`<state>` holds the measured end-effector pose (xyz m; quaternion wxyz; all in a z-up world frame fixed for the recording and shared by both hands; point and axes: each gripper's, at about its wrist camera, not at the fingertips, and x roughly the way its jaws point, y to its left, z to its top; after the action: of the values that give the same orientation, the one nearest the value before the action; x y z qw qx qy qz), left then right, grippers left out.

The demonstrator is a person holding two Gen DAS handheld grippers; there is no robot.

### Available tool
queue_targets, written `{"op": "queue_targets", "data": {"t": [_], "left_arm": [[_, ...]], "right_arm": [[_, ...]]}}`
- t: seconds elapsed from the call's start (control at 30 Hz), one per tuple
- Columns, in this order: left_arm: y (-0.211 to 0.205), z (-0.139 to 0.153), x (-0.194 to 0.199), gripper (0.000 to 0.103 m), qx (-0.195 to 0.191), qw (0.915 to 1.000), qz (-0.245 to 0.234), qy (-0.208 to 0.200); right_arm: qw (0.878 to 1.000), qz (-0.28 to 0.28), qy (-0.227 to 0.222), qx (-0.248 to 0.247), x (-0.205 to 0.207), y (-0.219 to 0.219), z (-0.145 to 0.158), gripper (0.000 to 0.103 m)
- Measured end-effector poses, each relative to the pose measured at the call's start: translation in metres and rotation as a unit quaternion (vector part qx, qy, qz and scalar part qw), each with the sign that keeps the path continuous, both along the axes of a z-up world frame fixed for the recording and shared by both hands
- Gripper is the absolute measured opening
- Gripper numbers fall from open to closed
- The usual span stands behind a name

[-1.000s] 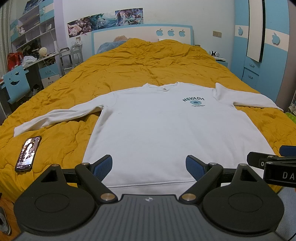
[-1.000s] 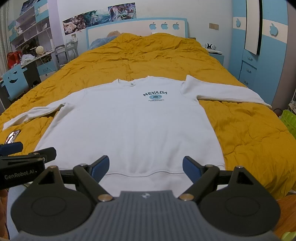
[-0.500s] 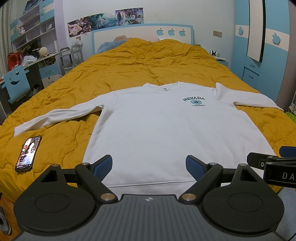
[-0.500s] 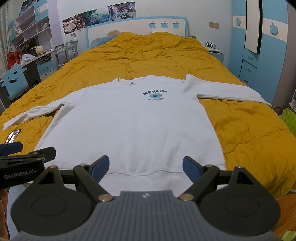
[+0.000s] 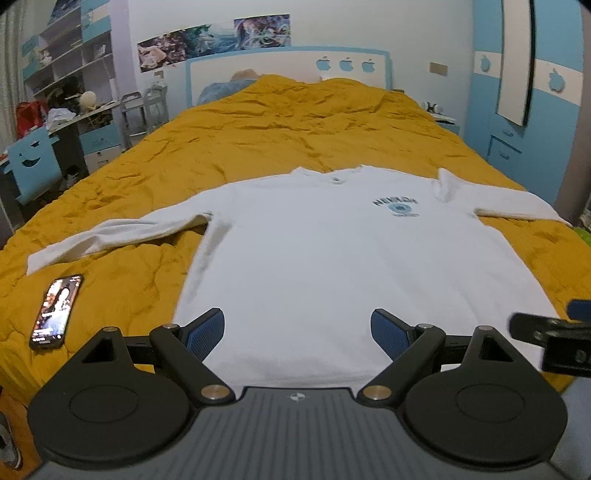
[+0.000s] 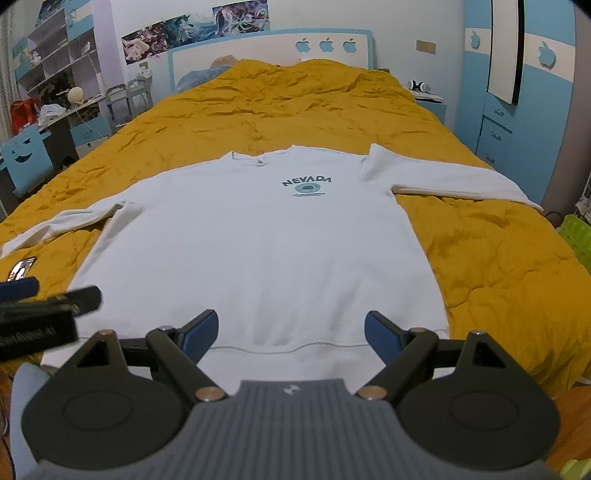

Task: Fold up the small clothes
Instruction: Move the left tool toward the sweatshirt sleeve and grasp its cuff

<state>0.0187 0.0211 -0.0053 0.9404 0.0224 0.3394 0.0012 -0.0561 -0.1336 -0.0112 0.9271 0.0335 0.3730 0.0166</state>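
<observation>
Both the left gripper (image 5: 297, 329) and right gripper (image 6: 291, 331) gape wide, holding nothing. Just ahead of the jaws the sweatshirt (image 6: 258, 251) lies flat on the quilt (image 6: 498, 258); a deep pinch risks catching both. Left of the left jaws, the phone (image 5: 56, 311) could get dragged by the sleeve (image 5: 110, 240).

Child's bedroom, home. Bed (image 6: 295, 110) with mustard quilt and white headboard (image 6: 266, 48) bearing blue apple cut-outs; blue-and-white wardrobe (image 6: 517, 92) with matching apples; anime posters (image 6: 195, 27) on wall; shelves (image 6: 55, 55) with clutter; desk (image 6: 74, 114); blue chair (image 6: 24, 155) with smiling-face cut-out; nightstand (image 6: 430, 101).
</observation>
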Motion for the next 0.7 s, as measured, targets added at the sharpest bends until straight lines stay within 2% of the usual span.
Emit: {"op": "queue_targets", "data": {"t": [0.3, 0.7], "left_arm": [[0.026, 0.011, 0.034, 0.103, 0.012, 0.9991, 0.041, -0.006], [0.029, 0.01, 0.056, 0.103, 0.005, 0.999, 0.042, 0.01]], "right_arm": [[1.0, -0.01, 0.014, -0.006, 0.03, -0.006, -0.003, 0.082], [0.999, -0.008, 0.037, -0.01, 0.058, -0.003, -0.008, 0.082]]}}
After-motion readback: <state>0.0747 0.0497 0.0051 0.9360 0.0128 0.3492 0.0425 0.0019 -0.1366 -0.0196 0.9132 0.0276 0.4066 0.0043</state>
